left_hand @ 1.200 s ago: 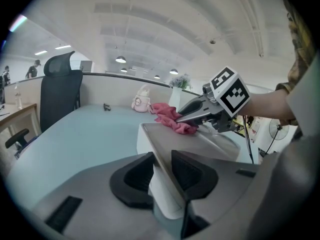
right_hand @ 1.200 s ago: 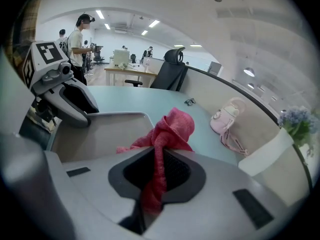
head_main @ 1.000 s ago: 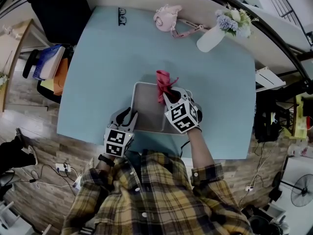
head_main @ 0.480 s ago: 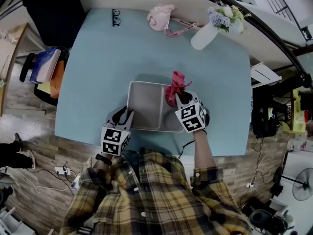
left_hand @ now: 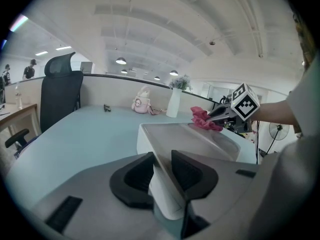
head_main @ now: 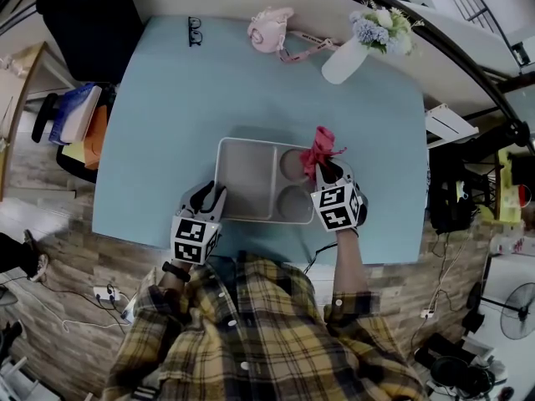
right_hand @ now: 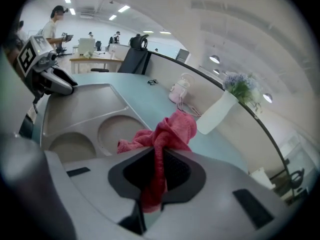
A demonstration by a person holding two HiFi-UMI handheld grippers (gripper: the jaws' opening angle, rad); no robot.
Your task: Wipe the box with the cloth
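Clamping the cloth [right_hand: 170,129] between the right gripper's [right_hand: 159,165] jaws.

In the head view the left gripper [head_main: 214,195] covers the box's [head_main: 251,178] near left corner, and the right gripper [head_main: 328,167] covers part of its right rim. The cloth [head_main: 321,145] hides part of one round well; whether it touches the box there cannot be told. The shirt [head_main: 251,332] cuts off the tabletop's [head_main: 251,90] near edge. In the left gripper view the gripper's body hides the box's lower wall below the jaws. In the right gripper view the cloth's tail drops out of sight between the jaws. The pink thing [head_main: 269,30] by the far edge is too small to name.
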